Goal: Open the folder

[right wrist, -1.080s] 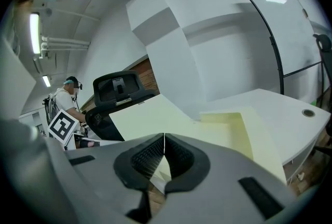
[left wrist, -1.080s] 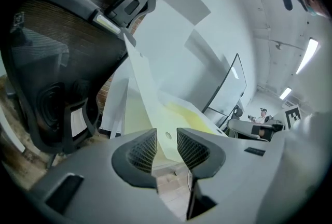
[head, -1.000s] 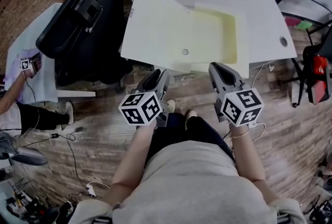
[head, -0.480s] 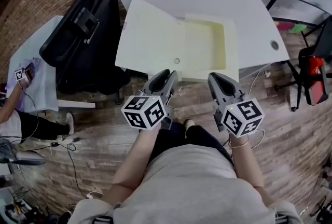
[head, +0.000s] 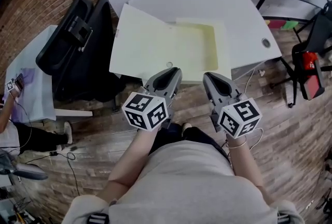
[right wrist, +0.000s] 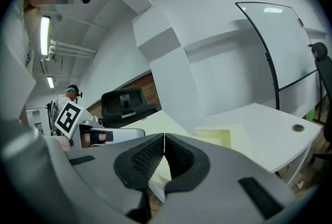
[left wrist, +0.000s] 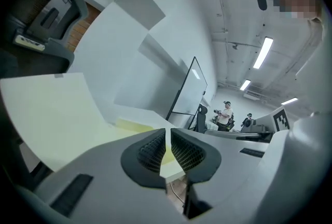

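One pale-yellow cardboard folder (head: 155, 44) lies open on the smooth white desk (head: 244, 15), its shallow box half near the middle of the near edge and its flat cover jutting past the left edge. Two grey grippers hover just off the near edge. The left gripper (head: 170, 72) is empty, its jaws just closing to a slim slit. The right gripper (head: 209, 78) is also empty, its ribbed pads pressed together. One round cable hole (head: 266, 42) shows in the head and right gripper views, not in the left gripper view.
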